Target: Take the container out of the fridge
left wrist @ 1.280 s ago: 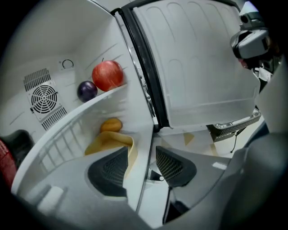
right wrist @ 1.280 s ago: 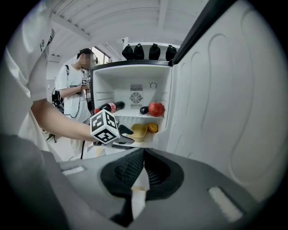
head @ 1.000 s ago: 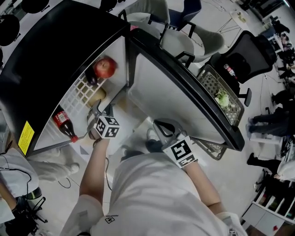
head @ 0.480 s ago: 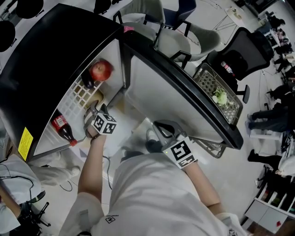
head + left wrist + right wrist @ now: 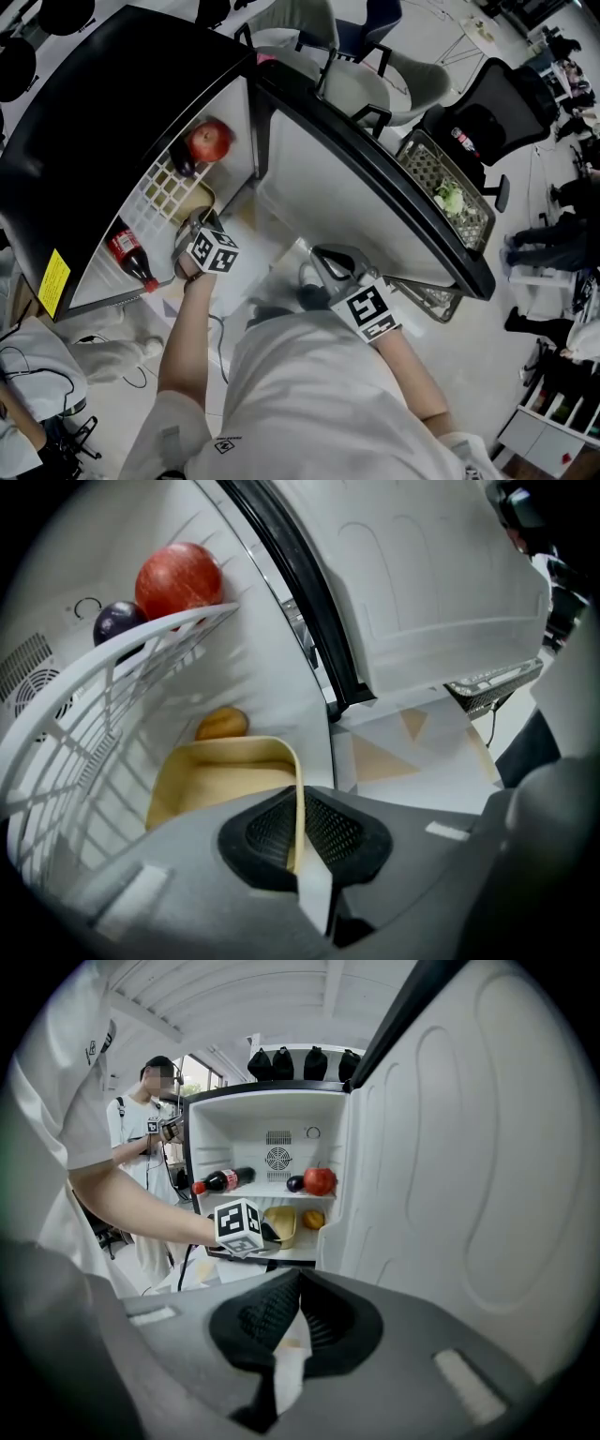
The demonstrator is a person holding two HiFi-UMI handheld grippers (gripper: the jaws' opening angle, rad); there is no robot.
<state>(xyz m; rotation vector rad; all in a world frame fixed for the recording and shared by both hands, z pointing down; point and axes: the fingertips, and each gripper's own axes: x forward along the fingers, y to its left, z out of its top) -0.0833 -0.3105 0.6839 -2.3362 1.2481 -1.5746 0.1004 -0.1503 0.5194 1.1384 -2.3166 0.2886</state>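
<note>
While the right gripper point(image 5: 292, 1321) hangs closest to the body, beside the open fridge door point(image 5: 356, 206) with its 2 jaws closed on nothing, the work belongs to the left gripper point(image 5: 300, 832). Its 2 pads are clamped onto the thin side wall of the yellow container point(image 5: 220, 785), 1 pad inside and 1 outside, near the container's front corner. The container sits on the fridge's point(image 5: 112, 94) bottom shelf, at the front edge on the door-hinge side.

A pinch on 1 wall looks likely to let the container swing or sag, so the pull is best kept slow, straight toward the person and level, with only a slight lift to clear the shelf's front edge.

Just behind the container, at the back of the same shelf, lies an orange fruit point(image 5: 222, 724); drawing straight out should leave it alone. Above, the white wire shelf point(image 5: 112, 686) overhangs closely, so a high lift risks knocking it. On that shelf, at its hinge-side end, rest a red apple point(image 5: 178, 578) and a dark plum point(image 5: 117, 622), which could roll if it is jolted. A cola bottle point(image 5: 127, 251) lies along its far edge.
</note>
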